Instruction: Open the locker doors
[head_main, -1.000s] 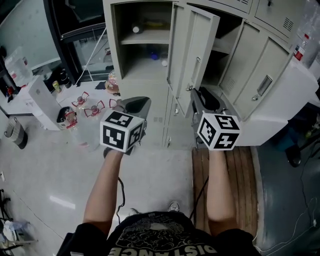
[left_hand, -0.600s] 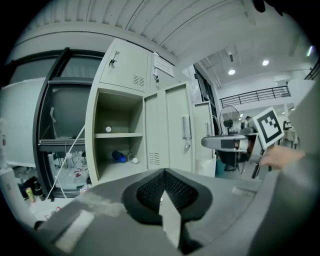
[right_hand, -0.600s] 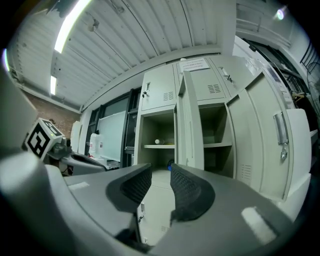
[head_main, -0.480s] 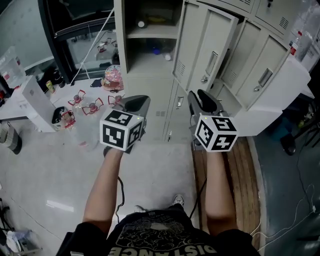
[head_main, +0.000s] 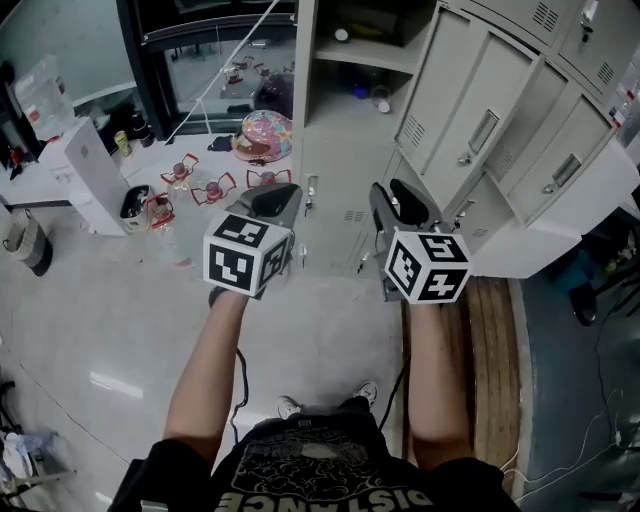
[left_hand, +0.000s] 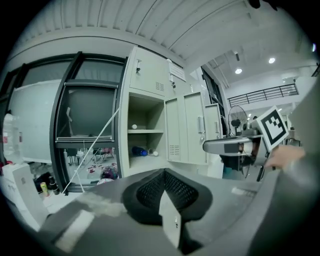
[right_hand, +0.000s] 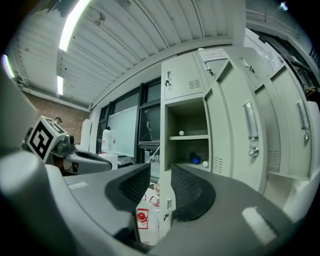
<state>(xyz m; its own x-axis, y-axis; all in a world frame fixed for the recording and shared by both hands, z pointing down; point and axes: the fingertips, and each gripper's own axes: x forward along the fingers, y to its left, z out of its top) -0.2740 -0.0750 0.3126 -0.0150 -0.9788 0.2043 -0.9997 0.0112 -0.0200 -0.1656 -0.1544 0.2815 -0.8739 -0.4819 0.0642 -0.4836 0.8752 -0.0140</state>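
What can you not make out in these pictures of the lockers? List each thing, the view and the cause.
- Head view: the open locker is cut off by the top edge.
- Left gripper view: the blue thing and the white thing on its shelves are too small to identify.
- Left gripper view: the body of the left gripper hides the lower lockers.
- Right gripper view: the print on the paper notice is too small to read.

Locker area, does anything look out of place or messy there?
Nothing looks damaged. One locker compartment stands open with small items on its shelves, and red-topped bottles plus a colourful bundle sit loose on the floor beside it.
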